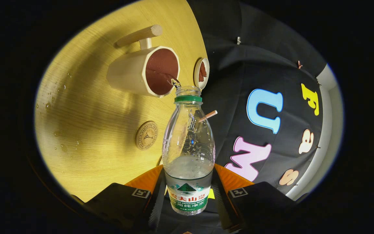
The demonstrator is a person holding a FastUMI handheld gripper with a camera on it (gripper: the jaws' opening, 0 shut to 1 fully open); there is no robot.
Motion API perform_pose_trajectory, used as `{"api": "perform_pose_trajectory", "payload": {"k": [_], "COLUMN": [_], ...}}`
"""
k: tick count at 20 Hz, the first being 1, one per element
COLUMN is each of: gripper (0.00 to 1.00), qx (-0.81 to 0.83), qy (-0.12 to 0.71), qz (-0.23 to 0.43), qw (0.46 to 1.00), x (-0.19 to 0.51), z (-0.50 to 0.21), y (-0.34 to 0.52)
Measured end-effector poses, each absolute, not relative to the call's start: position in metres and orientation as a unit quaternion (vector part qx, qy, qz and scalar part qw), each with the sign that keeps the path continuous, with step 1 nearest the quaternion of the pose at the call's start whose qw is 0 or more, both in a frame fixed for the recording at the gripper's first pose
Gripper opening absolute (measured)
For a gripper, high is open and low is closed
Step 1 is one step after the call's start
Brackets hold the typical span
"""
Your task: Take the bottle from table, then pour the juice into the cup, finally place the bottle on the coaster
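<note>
My gripper (188, 191) is shut on a clear plastic bottle (188, 146) with a green neck ring and no cap, held between the fingers. The whole view is rolled sideways, so the bottle is tipped. Clear liquid fills its lower part, and a thin stream runs from its mouth into the cream cup (143, 71) just beyond it. The cup has a brown inside and a wooden handle (138, 35). A round wooden coaster (146, 135) lies on the wooden table (86, 107) beside the bottle, nearer to me than the cup.
A small round dish (201, 72) with a brown inside sits at the table's edge by the cup. Water droplets (58, 87) dot the table past the coaster. A striped straw-like stick (209, 114) shows beside the bottle's shoulder. Black booth cloth hangs beyond the table's edge.
</note>
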State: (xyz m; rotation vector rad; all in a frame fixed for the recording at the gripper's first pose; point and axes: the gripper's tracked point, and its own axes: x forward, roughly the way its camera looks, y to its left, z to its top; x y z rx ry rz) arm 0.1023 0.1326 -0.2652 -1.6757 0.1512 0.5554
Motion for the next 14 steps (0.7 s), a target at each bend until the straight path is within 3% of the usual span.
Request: {"api": "perform_pose_trajectory", "payload": {"k": [14], "gripper": [0.73], "qx": [-0.759], "qy": [0.043], "qz": [0.24], "qw": [0.604], "x": [0.115], "z": [-0.253], "y": [0.137]}}
